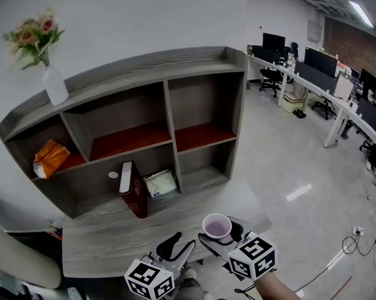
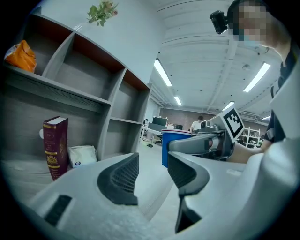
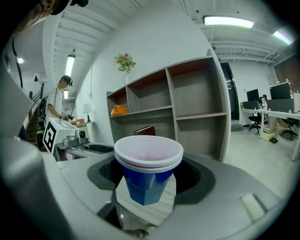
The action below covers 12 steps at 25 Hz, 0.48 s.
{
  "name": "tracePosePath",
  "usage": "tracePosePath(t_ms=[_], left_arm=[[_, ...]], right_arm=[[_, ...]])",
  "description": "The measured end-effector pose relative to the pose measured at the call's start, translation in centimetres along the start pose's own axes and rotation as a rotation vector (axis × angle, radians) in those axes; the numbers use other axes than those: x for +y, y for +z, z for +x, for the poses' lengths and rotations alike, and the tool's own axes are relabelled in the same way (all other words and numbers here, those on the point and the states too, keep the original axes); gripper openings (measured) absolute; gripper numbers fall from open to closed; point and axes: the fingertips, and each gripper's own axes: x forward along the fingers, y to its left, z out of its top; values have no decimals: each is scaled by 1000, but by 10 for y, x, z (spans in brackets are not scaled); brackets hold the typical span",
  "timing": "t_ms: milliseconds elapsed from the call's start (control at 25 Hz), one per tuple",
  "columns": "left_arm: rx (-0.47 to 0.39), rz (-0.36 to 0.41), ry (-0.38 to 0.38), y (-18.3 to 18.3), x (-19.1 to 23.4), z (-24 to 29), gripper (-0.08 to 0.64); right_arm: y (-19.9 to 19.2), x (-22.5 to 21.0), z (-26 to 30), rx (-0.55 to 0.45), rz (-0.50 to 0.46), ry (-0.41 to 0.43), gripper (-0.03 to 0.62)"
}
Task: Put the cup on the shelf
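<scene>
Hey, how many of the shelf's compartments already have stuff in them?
2. The upper left compartment holds an orange bag; the wide lower one holds a dark red book and a white packet. The rest look empty, though their shadowed corners could hide something.

From the head view only the rim and inside of the cup (image 1: 216,226) show, its wall hidden between the jaws of the right hand-held gripper (image 1: 219,232). In the right gripper view the cup's rim covers most of the book (image 3: 143,131). On the shelf (image 1: 169,110), the small white round thing (image 1: 113,175) is too small to identify, the white packet's (image 1: 160,182) print is unreadable, and the picture's bottom edge cuts off the person's right forearm (image 1: 276,292).
</scene>
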Motion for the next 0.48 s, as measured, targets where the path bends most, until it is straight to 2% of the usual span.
tracePosePath(t_ms=[480], left_arm=[[-17,-1,29,40,67,30,176]], right_arm=[[72,-52,73,-39,-62,-8,308]])
